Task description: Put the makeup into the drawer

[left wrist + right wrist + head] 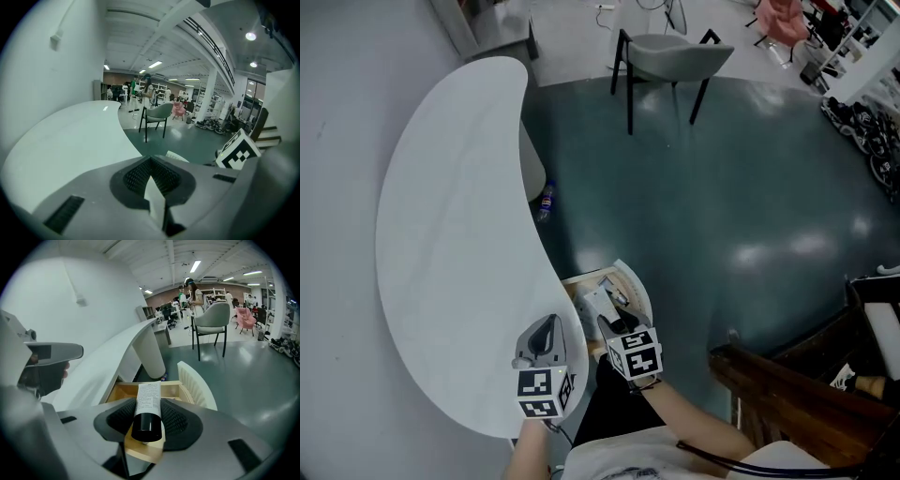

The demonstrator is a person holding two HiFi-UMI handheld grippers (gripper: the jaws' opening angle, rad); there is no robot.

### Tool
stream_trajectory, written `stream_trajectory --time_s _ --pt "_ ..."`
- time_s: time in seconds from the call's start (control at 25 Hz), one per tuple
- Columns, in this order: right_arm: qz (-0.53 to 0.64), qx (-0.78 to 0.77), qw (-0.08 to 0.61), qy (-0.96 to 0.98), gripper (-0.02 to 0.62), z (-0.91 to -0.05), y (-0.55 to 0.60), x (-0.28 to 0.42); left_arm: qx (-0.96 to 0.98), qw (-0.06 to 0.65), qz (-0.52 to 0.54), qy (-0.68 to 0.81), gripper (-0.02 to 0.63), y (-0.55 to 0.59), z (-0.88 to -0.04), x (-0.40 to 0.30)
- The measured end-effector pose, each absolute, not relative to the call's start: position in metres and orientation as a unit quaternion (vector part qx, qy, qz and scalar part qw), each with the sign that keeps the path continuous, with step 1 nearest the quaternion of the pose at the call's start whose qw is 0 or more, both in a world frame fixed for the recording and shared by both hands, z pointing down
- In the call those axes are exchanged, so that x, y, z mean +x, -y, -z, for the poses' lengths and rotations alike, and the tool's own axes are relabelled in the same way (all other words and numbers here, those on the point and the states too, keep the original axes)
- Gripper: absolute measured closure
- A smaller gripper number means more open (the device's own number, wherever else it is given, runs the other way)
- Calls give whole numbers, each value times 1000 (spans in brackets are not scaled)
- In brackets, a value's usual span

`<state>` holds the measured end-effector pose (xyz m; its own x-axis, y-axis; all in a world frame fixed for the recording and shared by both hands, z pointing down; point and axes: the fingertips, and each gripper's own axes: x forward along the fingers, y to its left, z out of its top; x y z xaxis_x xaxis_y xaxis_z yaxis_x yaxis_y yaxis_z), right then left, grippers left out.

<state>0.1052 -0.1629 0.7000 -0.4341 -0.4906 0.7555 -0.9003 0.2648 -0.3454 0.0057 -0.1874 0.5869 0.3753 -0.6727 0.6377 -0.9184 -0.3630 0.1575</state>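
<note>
The tube [149, 399], white with a black cap [146, 428] facing the camera, is sitting between the jaws of the right gripper [147, 420], which are clamping it from both sides. It is hanging over the open drawer [123, 392], whose wooden inside is showing beneath it. The drawer's ribbed white front [197, 380] is curving off to the right. The drawer is sticking out from under the white table [450, 244]. The left gripper [546, 337] is hovering over the table edge just beside the drawer, its jaws pressed together on nothing. Well apart, a grey chair [675, 56] is standing on the dark floor [722, 206], and a bottle [546, 199] is lying by the table's base.
</note>
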Motion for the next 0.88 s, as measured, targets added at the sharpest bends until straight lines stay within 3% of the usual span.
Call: stream_trajectory --time_s 0.88 --pt "-445 453 286 717 415 -806 187 83 786 267 -257 496 591 223 -639 -8"
